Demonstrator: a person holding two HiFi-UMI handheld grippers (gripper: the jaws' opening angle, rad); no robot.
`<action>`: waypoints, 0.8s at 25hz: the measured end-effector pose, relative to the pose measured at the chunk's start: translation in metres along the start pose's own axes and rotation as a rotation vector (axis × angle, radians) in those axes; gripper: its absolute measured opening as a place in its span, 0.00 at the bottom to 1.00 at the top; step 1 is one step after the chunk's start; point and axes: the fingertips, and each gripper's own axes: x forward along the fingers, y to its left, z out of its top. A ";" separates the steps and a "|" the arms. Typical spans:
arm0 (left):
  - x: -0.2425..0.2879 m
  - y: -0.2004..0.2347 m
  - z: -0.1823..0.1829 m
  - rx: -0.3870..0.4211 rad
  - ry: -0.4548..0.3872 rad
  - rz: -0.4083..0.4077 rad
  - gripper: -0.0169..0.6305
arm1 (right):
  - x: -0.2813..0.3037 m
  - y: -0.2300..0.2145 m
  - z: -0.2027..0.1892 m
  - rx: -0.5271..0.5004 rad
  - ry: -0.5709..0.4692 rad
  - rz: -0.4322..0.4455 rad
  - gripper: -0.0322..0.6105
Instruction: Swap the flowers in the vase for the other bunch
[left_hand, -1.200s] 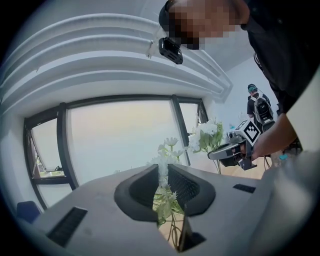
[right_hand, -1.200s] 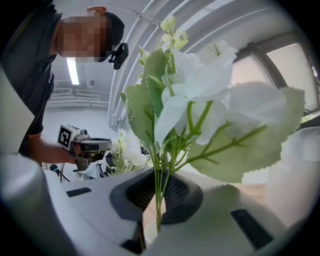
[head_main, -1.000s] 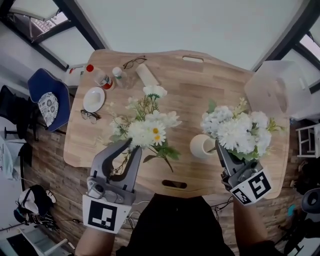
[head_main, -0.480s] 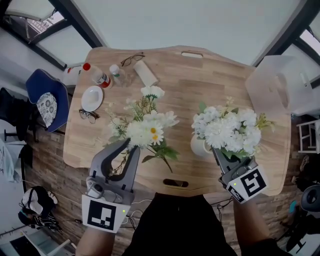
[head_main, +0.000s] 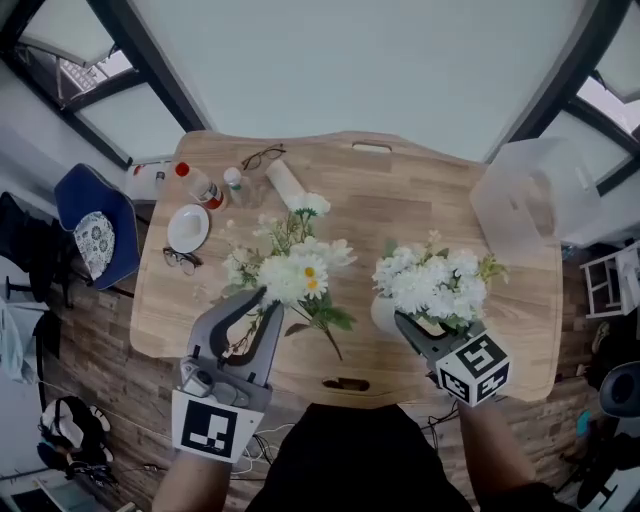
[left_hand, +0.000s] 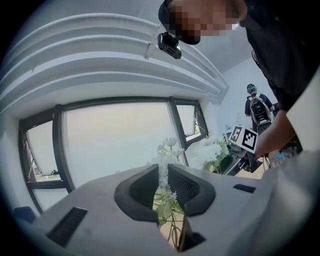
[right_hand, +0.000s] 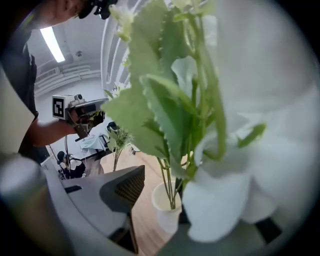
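Lower right of the head view: your right gripper (head_main: 410, 328) is opening around the white bunch (head_main: 430, 285), whose stems sit in the vase (head_main: 383, 315); back out straight. Your left gripper (head_main: 265, 300) pinches the daisy bunch (head_main: 290, 270).

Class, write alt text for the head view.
The fluffy white flower bunch stands in the white vase, its stems between the right gripper's opening fingers. The left gripper grips a white daisy bunch over the wooden table.

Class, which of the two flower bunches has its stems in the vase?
The fuller all-white bunch at right; the daisy bunch hangs clamped in the left tongs.
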 end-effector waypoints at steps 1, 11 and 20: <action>-0.001 0.000 0.003 0.001 -0.010 0.002 0.12 | 0.000 0.002 -0.005 0.015 0.030 0.008 0.38; -0.001 0.002 0.036 0.015 -0.093 0.005 0.12 | -0.011 0.012 -0.049 0.014 0.302 0.060 0.48; 0.007 -0.001 0.052 0.021 -0.136 -0.014 0.12 | -0.034 0.007 -0.057 0.012 0.323 0.014 0.48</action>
